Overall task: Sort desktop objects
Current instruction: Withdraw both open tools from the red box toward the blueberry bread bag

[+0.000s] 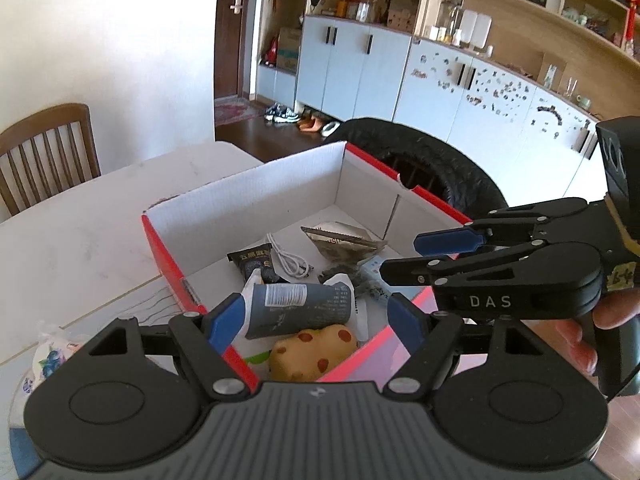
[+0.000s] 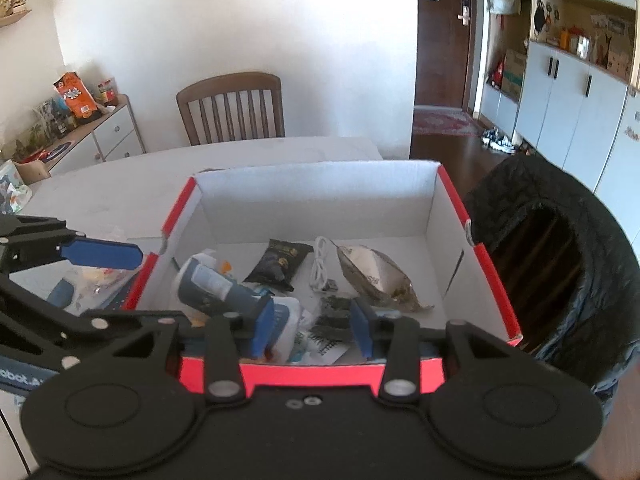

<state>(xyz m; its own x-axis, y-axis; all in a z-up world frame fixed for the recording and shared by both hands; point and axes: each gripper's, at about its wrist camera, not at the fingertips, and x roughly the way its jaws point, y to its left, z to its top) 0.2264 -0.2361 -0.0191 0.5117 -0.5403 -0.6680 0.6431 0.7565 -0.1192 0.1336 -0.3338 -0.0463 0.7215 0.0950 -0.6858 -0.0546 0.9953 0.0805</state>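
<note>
Home: shoes (image 1: 281, 114), dining chair (image 2: 232, 109), cabinets (image 1: 352, 68)

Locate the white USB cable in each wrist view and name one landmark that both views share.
Left wrist view: the white USB cable lies coiled on the box floor, centre of the picture, right of the black snack packet.
Right wrist view: the cable lies mid-box, between the black packet and the crumpled foil bag.
Shared landmark: the red-edged cardboard box.
</note>
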